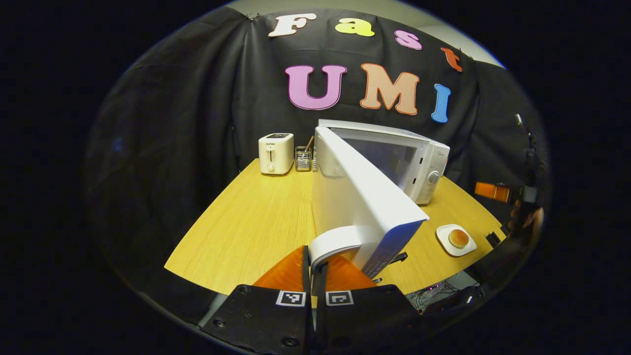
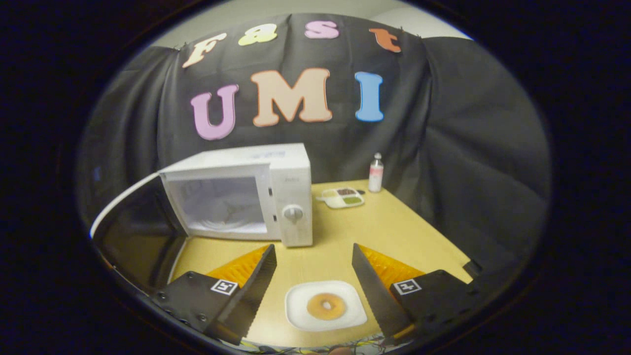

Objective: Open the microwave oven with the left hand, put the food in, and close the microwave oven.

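On the bench (image 2: 394, 227): microwave door (image 1: 365, 197) open, handle (image 1: 335, 241) pinched by left gripper (image 1: 315, 276) fingers; right gripper (image 2: 314, 276) fingers spread over plated food (image 2: 326, 306) at near edge.

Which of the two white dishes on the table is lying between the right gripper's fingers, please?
The square plate with the round bun, between the open right gripper; the compartment tray sits far back.

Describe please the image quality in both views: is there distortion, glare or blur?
Left gripper view: strong fisheye bending curves the table edge; the open microwave door is sharp, and the left claw is closed on its handle. Right gripper view: same curving, soft dim light, no strong glare; the plate sits between the open right claw fingers, slightly soft.
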